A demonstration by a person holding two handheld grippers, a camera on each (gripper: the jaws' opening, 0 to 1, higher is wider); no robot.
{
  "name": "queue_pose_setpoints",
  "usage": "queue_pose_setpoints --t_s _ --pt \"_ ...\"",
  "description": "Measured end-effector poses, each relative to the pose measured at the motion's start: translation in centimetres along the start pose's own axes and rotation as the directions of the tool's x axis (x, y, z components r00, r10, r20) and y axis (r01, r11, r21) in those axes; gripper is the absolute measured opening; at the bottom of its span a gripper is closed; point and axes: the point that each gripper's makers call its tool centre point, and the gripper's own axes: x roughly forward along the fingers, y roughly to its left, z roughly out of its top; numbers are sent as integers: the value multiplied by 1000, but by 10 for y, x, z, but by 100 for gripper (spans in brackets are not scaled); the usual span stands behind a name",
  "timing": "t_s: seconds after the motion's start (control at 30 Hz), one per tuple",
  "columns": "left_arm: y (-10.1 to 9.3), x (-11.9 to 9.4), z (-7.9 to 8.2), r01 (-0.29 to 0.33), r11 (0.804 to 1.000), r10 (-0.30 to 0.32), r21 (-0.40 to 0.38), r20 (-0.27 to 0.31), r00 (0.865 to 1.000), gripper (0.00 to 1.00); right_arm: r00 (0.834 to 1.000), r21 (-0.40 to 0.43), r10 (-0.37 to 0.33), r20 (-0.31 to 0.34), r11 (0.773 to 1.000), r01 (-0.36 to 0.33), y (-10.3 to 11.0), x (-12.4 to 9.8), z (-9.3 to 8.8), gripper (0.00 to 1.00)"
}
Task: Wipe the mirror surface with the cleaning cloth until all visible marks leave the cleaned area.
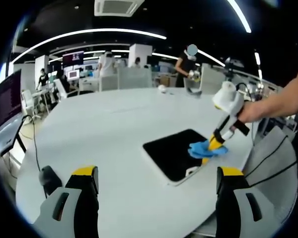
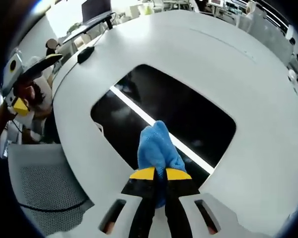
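A: How is the wiping best carried on?

B: The right hand-held gripper (image 2: 160,174) is clamped on the soft blue cleaning cloth (image 2: 158,146), which is pressed onto the dark rectangular mirror with a pale frame (image 2: 188,106) just ahead of the jaws. The cloth should be kept flat and drawn in overlapping passes towards the far edge, since a faint smudge seems to be left beyond the cloth. Marks are hard to judge against the reflected light strip.

A: And the other one?

B: The left hand-held gripper (image 1: 157,179) is held wide and empty, well back from the mirror, which lies ahead and to its right.

A: The surroundings?

B: A wide white rounded worktop (image 1: 104,129) is seen under the mirror. Beyond it, an open office with desks, monitors and people is seen.
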Motion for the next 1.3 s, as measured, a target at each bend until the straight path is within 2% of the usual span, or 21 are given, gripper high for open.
queue_pose_setpoints --t_s 0.73,1.3 --pt "3 0 -6 -6 1000 6 -22 0 1000 99 999 -44 31 19 999 -30 22 11 23 1" --pt "13 -11 -12 -32 999 32 -44 1 999 99 994 -135 94 46 987 -87 71 30 61 1"
